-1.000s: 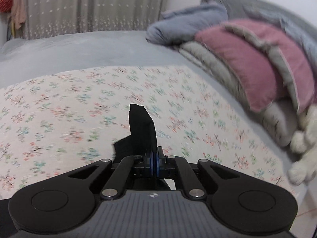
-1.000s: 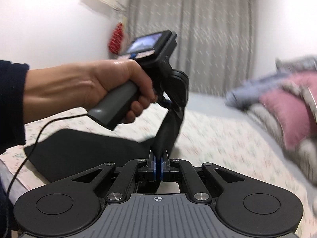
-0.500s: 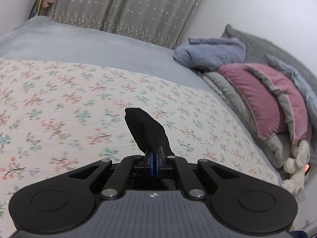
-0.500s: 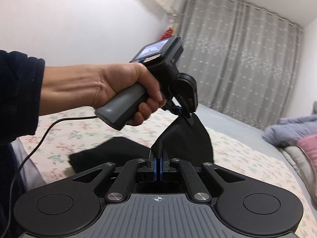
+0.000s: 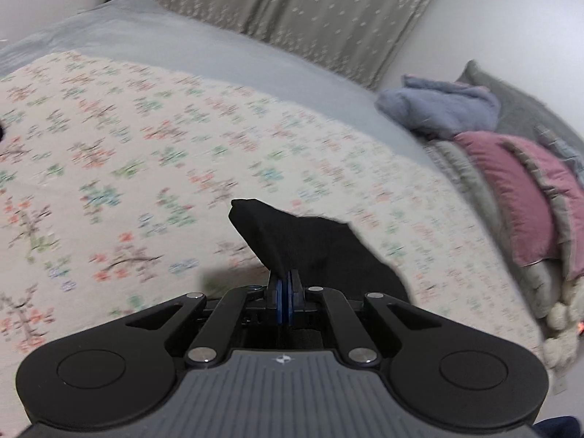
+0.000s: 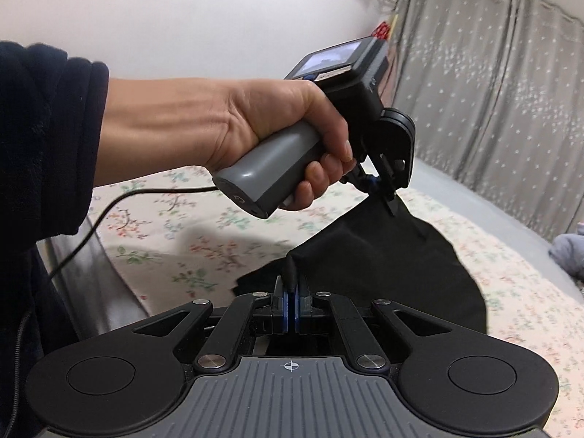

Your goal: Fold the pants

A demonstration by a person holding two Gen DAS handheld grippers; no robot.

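Pants (image 5: 314, 244) of black cloth are pinched by both handheld tools above a bed. In the left wrist view, the left gripper (image 5: 284, 284) sits at six o'clock, its two blue-lined jaws drawn almost together on a fold of the cloth. The cloth rises from the jaws as a dark peak toward twelve o'clock and spreads toward three o'clock over a floral bedspread (image 5: 146, 153). At two to four o'clock lies a heap of bedding, with a pink pillow (image 5: 525, 200) and a blue-grey blanket (image 5: 445, 109) on top.

In the right wrist view, the right gripper (image 6: 291, 292) at six o'clock is likewise clamped on an edge of the pants (image 6: 383, 266), jaws nearly touching. The cloth stretches up toward one o'clock, where the other tool's jaws grip it. A person's left hand (image 6: 284, 124) wraps that tool's grey handle near the centre, a dark sleeve (image 6: 47, 138) at nine o'clock. The rest of the cloth hangs down onto the bedspread toward three o'clock. A grey curtain (image 6: 492, 91) fills two o'clock.
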